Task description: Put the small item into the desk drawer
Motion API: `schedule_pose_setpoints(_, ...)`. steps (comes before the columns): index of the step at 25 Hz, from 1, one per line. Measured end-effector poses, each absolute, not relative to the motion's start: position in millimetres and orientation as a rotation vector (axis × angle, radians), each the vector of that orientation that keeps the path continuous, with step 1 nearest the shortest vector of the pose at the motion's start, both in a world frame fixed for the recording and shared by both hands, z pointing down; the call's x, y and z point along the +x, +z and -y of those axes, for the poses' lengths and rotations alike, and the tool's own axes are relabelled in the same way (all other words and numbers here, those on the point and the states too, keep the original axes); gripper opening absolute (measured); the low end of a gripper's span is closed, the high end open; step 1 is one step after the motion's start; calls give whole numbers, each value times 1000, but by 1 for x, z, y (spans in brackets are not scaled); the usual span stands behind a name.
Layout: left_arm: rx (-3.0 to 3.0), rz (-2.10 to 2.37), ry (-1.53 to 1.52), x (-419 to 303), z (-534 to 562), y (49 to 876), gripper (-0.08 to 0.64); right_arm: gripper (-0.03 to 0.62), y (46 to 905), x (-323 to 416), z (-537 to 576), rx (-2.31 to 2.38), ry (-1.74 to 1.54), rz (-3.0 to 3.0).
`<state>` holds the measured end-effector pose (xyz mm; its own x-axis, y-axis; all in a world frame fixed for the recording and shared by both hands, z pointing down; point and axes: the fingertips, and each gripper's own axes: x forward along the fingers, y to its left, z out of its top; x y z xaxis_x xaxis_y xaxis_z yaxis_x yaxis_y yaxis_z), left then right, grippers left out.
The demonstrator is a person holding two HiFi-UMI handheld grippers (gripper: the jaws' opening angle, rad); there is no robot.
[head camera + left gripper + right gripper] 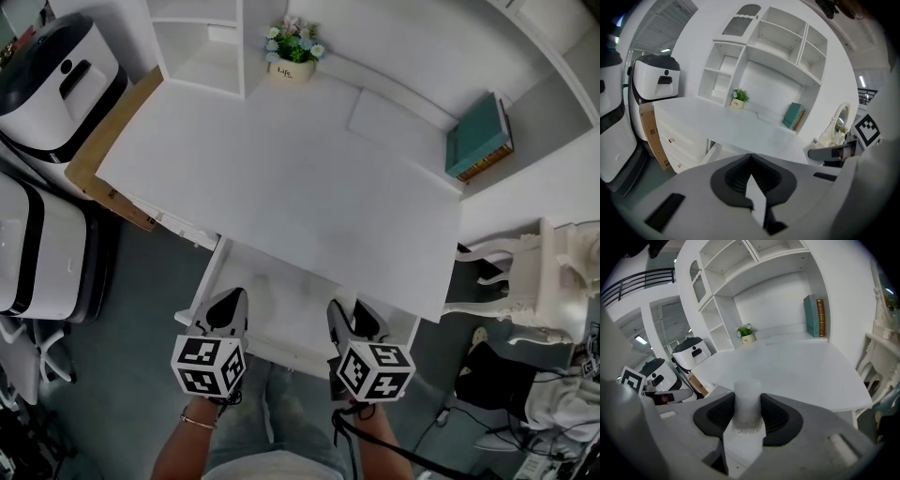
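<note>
The desk drawer [210, 274] stands pulled out under the front edge of the white desk [281, 178], and its pale inside shows between my two grippers. My right gripper [341, 317] hovers over the drawer's right front part. In the right gripper view, my right gripper [748, 405] is shut on a small white cylinder [748, 394] held upright between the dark pads. My left gripper [231, 305] hangs over the drawer's left front part. In the left gripper view, my left gripper [751, 158] has its jaws closed together with nothing in them. The cylinder is hidden in the head view.
A small flower pot [292, 58] and a teal book [477, 137] sit at the back of the desk, under white shelves [200, 42]. White machines [54, 82] and a cardboard sheet [105, 150] stand to the left. An ornate white stand [544, 281] is to the right.
</note>
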<state>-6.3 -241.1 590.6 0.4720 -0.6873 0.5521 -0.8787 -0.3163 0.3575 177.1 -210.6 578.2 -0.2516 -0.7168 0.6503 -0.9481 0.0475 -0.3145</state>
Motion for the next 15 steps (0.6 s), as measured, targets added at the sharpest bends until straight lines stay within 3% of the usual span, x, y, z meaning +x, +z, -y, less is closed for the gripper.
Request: schedule_pose_setpoints(15,2041,1348,372,-28,225,596,-2,172,613,149,214,1528,1009,2025)
